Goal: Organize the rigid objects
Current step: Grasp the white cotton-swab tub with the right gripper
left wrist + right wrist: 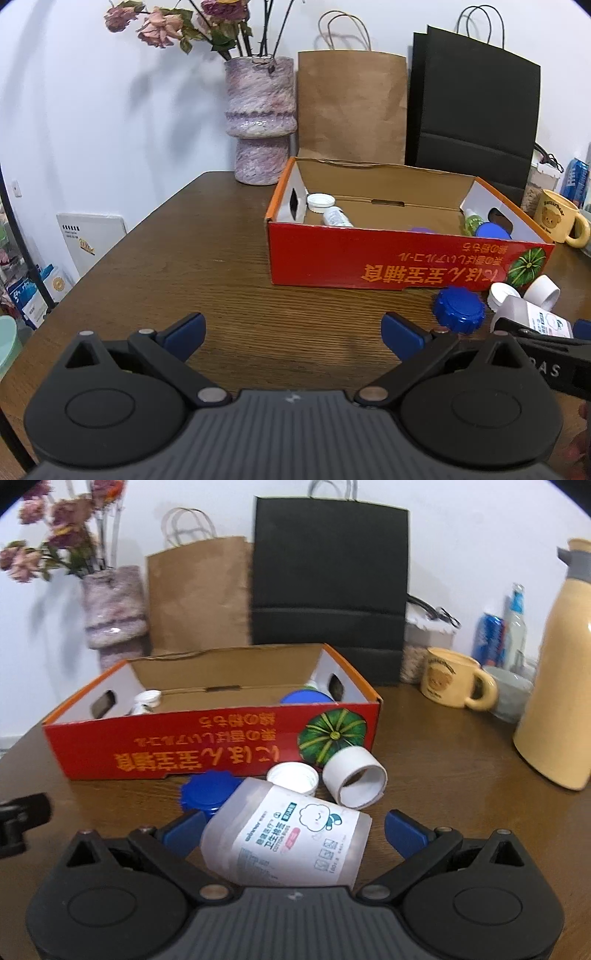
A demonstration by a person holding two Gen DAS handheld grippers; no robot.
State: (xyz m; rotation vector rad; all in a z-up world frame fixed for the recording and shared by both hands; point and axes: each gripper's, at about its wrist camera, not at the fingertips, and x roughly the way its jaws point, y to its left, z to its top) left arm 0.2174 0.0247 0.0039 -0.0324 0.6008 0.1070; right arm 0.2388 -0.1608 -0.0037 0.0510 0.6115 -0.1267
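Both claws stand wide apart. Between my right gripper [293,830] fingers lies the clear labelled jar [284,836] on its side; its left side meets the left pad, the right pad is clear of it. My left gripper [293,334] hangs empty over the wooden table [207,266]. Just beyond the jar lie a blue cap [207,788], white lid [292,777] and white tube [355,777], before the red box [207,744].

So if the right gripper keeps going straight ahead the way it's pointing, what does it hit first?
The clear plastic bottle lying on its side, already between the open right gripper's fingers. Beyond it sit the white cap and red box.
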